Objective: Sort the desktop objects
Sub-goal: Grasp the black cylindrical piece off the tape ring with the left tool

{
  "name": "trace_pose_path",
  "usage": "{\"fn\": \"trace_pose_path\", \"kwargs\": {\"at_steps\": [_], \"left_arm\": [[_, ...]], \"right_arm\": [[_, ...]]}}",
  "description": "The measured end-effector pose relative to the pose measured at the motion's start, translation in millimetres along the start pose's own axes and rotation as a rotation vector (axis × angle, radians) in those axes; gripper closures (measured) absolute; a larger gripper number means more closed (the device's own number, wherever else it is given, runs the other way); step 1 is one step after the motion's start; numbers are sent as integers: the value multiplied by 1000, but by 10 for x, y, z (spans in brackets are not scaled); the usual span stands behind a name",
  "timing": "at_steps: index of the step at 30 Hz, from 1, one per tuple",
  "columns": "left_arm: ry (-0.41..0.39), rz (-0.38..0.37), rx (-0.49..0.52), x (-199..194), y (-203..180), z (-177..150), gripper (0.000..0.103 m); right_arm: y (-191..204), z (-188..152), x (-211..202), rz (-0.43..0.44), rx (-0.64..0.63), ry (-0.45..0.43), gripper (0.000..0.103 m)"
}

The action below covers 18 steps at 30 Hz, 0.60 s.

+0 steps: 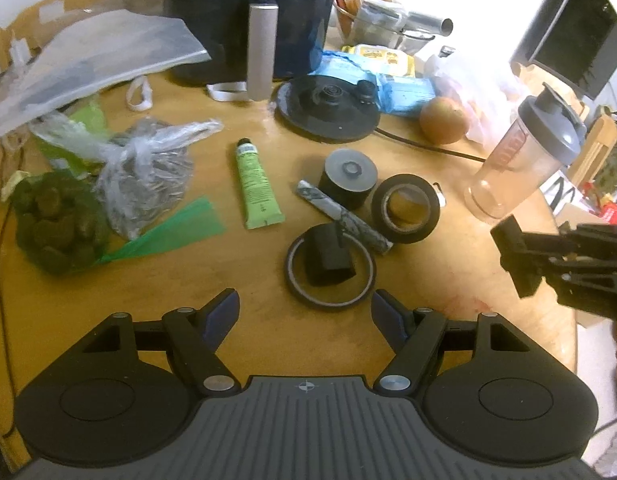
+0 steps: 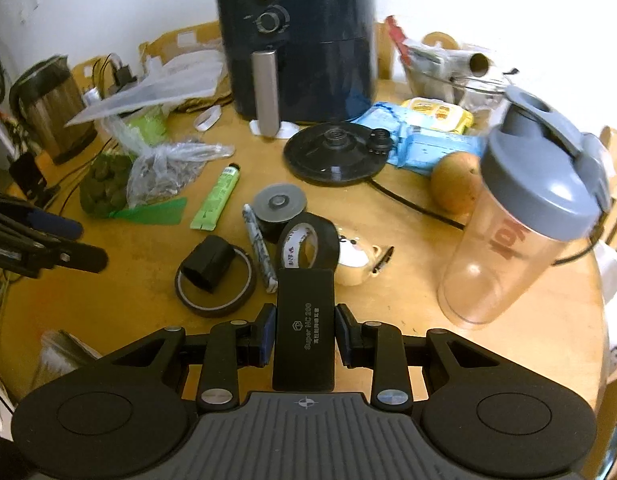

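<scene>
In the right wrist view my right gripper [image 2: 304,330] is shut on a flat black box [image 2: 305,296] printed "Super NC 200", held above the wooden table [image 2: 408,304]. Just beyond it lie a black tape roll [image 2: 308,246], a patterned stick [image 2: 260,252], a black cylinder with a grey top [image 2: 278,208], a thin tape ring [image 2: 214,280] with a black block [image 2: 208,264] inside it, and a green tube [image 2: 216,198]. My left gripper [image 1: 306,312] is open and holds nothing, hovering just short of the thin tape ring [image 1: 330,280]. The right gripper [image 1: 524,260] shows at that view's right edge.
A clear shaker bottle with a grey lid [image 2: 520,216] stands at the right. A dark air fryer [image 2: 296,40], a kettle base [image 2: 334,152] with its cord, a round fruit [image 2: 454,188] and blue packets [image 2: 428,144] are behind. Plastic bags [image 2: 164,168] and a kettle [image 2: 52,108] crowd the left.
</scene>
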State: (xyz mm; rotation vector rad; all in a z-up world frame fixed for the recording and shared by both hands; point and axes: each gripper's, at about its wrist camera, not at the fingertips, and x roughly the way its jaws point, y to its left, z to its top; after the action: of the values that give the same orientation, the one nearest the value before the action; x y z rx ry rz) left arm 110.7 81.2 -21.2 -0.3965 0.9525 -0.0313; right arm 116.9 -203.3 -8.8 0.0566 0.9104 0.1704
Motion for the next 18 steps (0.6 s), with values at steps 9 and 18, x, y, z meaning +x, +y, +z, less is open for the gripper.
{"fn": "trace_pose_path", "kwargs": {"at_steps": [9,18], "left_arm": [[32,-72,-63,368,-17,126,31],[83,-123,-192,705,81,238,31]], "right_arm": [[-105,-144,-161,-73,60,-31,69],[-128,-316,-359,-119,58,-100,69]]}}
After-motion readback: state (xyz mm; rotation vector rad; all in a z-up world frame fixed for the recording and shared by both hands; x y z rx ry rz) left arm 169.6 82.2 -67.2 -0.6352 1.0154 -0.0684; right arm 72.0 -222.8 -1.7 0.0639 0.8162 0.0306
